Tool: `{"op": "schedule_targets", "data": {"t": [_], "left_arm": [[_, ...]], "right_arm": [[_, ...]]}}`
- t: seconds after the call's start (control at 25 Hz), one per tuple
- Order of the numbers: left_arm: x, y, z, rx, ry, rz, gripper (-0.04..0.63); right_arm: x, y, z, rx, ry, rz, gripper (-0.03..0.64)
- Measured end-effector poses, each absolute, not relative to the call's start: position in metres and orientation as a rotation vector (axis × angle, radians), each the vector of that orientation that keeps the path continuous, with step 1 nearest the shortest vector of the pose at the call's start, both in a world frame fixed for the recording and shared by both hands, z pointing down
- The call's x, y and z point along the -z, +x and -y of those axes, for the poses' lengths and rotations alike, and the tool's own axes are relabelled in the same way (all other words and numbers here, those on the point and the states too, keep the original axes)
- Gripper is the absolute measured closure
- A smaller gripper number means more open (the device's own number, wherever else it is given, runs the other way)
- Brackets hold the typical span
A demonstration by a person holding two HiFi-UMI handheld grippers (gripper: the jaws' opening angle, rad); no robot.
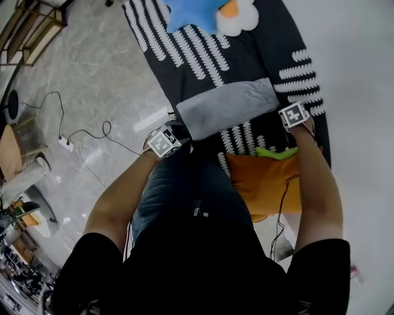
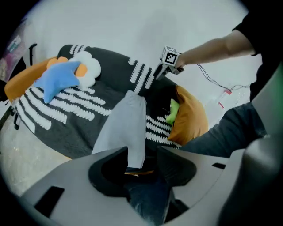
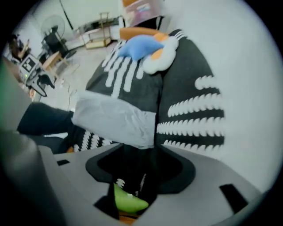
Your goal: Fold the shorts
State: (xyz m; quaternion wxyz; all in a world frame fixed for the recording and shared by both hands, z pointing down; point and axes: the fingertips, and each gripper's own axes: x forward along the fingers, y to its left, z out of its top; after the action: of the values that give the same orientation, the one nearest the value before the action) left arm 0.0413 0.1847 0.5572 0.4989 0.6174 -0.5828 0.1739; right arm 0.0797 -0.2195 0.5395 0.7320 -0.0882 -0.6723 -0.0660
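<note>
The grey shorts (image 1: 228,107) lie folded into a long flat strip on the black cover with white stripes (image 1: 203,55). My left gripper (image 1: 177,130) hovers over the strip's left end, my right gripper (image 1: 284,109) over its right end. In the left gripper view the shorts (image 2: 124,126) run away from the left gripper (image 2: 143,161); its jaws stand apart with nothing pressed between them. In the right gripper view the shorts (image 3: 115,121) lie beyond the right gripper (image 3: 139,163), whose jaws are also apart and empty. The right gripper (image 2: 158,73) also shows at the strip's far end.
A blue star plush (image 1: 194,12) and a white and orange flower cushion (image 1: 237,17) lie at the cover's far end. An orange cushion (image 1: 265,181) with a green thing (image 1: 274,152) sits near my legs. Cables (image 1: 92,135) and a power strip (image 1: 64,143) lie on the floor at left.
</note>
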Motion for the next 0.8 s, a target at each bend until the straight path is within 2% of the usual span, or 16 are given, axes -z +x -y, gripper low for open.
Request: {"op": "schedule_targets", "data": {"t": [0.12, 0.2, 0.44, 0.8], "left_arm": [[-0.487, 0.010, -0.180, -0.369, 1.477, 1.502, 0.370], [-0.442, -0.009, -0.177, -0.335, 1.470, 1.568, 0.370], [-0.319, -0.066, -0.154, -0.293, 1.501, 1.742, 0.370], [-0.186, -0.094, -0.098, -0.265, 1.663, 1.816, 0.365]], "right_arm": [[-0.463, 0.037, 0.238, 0.273, -0.121, 1.734, 0.383], [-0.418, 0.035, 0.231, 0.252, -0.096, 1.836, 0.385], [-0.315, 0.056, 0.204, -0.067, -0.001, 2.047, 0.392], [-0.186, 0.095, 0.200, -0.372, 0.184, 2.283, 0.393]]}}
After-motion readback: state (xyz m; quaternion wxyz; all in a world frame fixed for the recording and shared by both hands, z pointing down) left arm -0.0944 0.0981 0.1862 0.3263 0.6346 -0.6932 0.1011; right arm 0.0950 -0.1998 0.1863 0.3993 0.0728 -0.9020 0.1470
